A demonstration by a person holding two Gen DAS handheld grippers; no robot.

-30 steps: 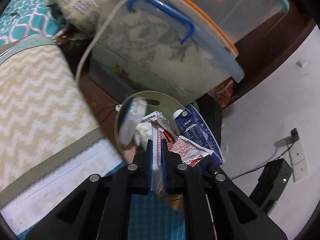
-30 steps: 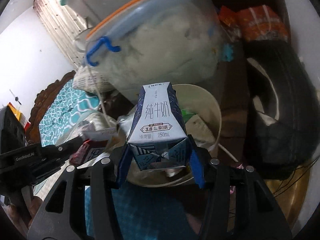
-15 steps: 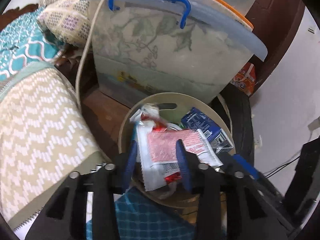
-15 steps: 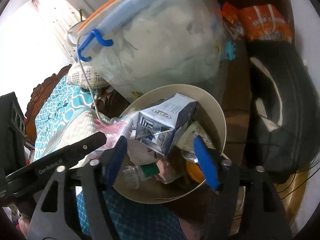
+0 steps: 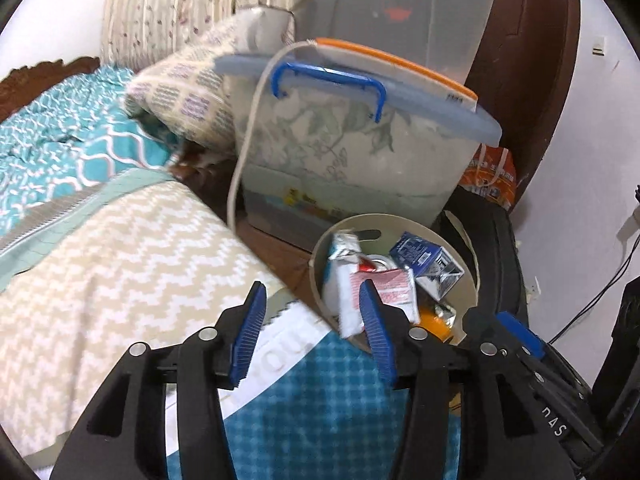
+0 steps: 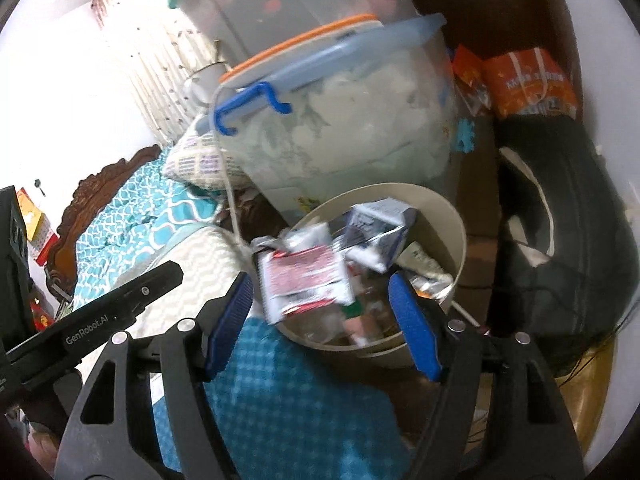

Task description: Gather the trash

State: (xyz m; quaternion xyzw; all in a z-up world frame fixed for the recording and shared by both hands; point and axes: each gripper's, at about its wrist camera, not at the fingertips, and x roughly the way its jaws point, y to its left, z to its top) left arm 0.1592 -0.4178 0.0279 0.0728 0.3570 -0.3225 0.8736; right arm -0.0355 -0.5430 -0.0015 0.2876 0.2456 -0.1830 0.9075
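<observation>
A round beige bin [image 5: 472, 272] [image 6: 460, 232] stands on the floor beside the bed, holding several pieces of trash. A red-and-white wrapper [image 5: 386, 286] [image 6: 304, 280] lies on top at the bin's near left. A blue-and-white milk carton [image 5: 424, 260] [image 6: 380, 228] lies on its side further in. My left gripper [image 5: 312, 320] hovers at the bin's near left edge; its jaws are opening with nothing between them. My right gripper [image 6: 322, 316] stands open over the bin's near rim, empty. Its blue pad [image 5: 520, 332] shows at the right in the left wrist view.
Behind the bin sits a clear storage box [image 5: 352, 152] [image 6: 352, 120] with a blue handle, and a white cord [image 5: 244, 152] hangs beside it. A black tyre [image 6: 568, 216] and orange bags [image 6: 528, 80] are to the right. A chevron bed cover [image 5: 100, 264] lies left, blue checked cloth [image 6: 288, 392] below.
The left gripper let go of the red-and-white wrapper and the right gripper let go of the milk carton; both now lie in the bin. Both grippers drew back and up.
</observation>
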